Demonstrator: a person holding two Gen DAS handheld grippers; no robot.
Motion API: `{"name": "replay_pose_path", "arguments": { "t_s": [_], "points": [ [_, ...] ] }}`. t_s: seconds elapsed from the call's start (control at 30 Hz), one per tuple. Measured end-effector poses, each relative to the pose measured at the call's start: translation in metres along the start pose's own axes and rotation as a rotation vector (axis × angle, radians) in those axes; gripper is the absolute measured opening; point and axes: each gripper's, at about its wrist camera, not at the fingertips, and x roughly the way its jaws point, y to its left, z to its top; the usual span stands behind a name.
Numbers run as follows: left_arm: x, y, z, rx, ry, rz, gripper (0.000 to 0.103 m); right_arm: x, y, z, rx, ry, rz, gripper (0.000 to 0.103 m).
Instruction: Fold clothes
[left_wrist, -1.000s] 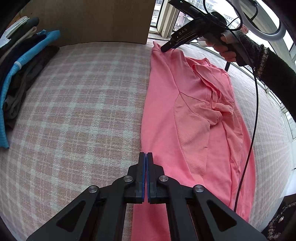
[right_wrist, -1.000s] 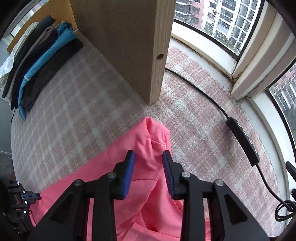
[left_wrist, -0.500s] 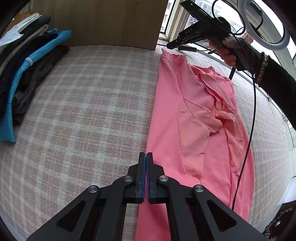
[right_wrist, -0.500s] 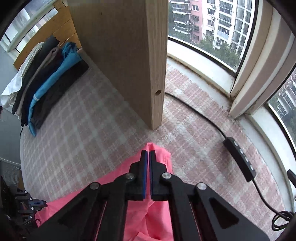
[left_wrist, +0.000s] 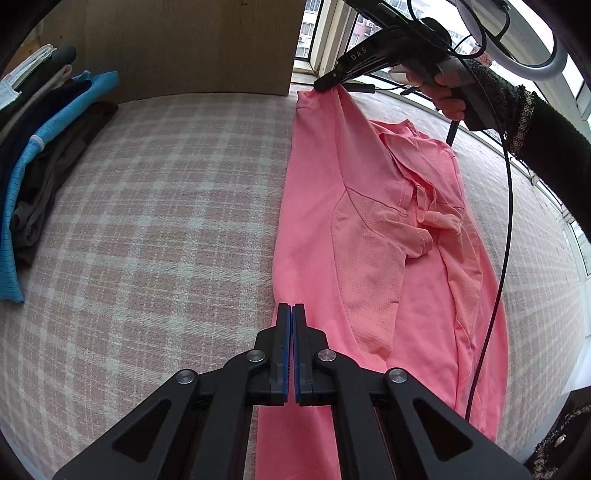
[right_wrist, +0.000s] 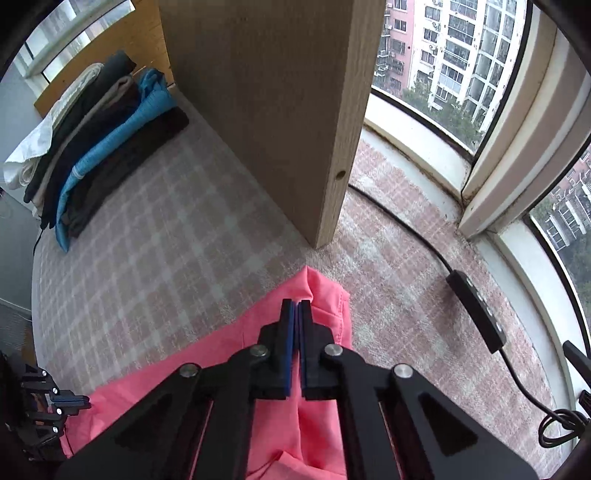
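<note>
fingers of right gripper (right_wrist: 297, 308) pinch pink shirt (left_wrist: 369, 236) corner; left gripper (left_wrist: 291, 314) closed, seemingly on hem.

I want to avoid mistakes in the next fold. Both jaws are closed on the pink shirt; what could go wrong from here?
1. The right gripper pinches only the tip of one corner of the pink shirt, so the cloth may slip out when lifted.
2. The black cable hangs over the shirt and could be caught inside the fold.
3. The sleeve lies bunched in the middle; folding now may trap those wrinkles.
</note>
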Motion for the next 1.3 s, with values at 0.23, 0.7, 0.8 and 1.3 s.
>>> {"name": "replay_pose_path", "arguments": {
  "t_s": [0.23, 0.7, 0.8, 1.3],
  "points": [
    [0.005, 0.01, -0.003, -0.034, 0.012, 0.027, 0.0, 0.01, -0.014, 0.004, 0.04, 0.036, 0.005, 0.003],
    [-0.074, 0.056, -0.032, -0.11, -0.005, 0.073, 0.011, -0.019, 0.074, -0.058, -0.07, 0.104, 0.104, 0.025],
    [-0.099, 0.068, -0.063, -0.116, 0.029, 0.082, 0.014, -0.006, 0.105, -0.086, -0.083, 0.159, 0.093, 0.025],
    [-0.148, 0.063, -0.21, -0.068, 0.156, -0.1, 0.03, -0.169, 0.188, -0.226, 0.259, -0.04, 0.471, 0.043]
  ]
}}
